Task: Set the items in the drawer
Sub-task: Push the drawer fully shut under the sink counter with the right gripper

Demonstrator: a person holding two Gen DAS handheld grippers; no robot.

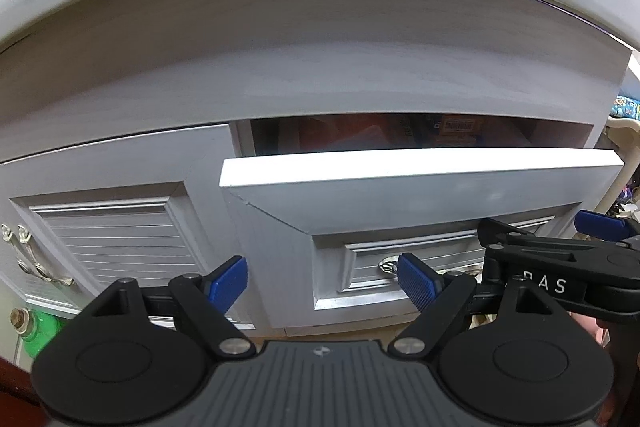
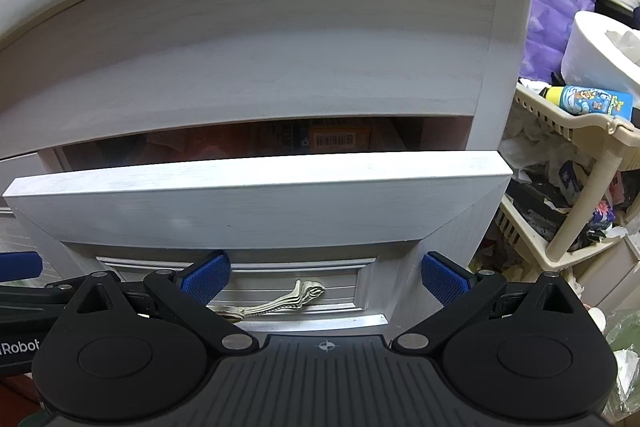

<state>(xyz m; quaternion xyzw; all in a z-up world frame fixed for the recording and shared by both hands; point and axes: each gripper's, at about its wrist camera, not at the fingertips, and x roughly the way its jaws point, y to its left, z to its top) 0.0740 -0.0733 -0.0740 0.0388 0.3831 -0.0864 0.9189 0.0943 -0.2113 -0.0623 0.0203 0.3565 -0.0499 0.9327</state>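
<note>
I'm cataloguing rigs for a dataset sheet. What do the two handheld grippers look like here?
Both match: the left gripper and right gripper have black linkage arms with silver pivot pins, round black hubs, a ribbed grey centre plate bearing a small crosshair mark, and blue ribbed finger pads. White lettering shows on the sides, only partly legible. No cables or sleeves show.

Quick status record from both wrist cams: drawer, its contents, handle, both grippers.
drawer: white front, pulled partly out of the cabinet
contents: packages visible in the gap, one orange box with a barcode; the rest too dark to tell
handle: ornate metal pull on the drawer front, not gripped
left gripper: open, holds nothing
right gripper: open, holds nothing, facing the handle
beside cabinet: beige rack of clutter, on the right
</note>
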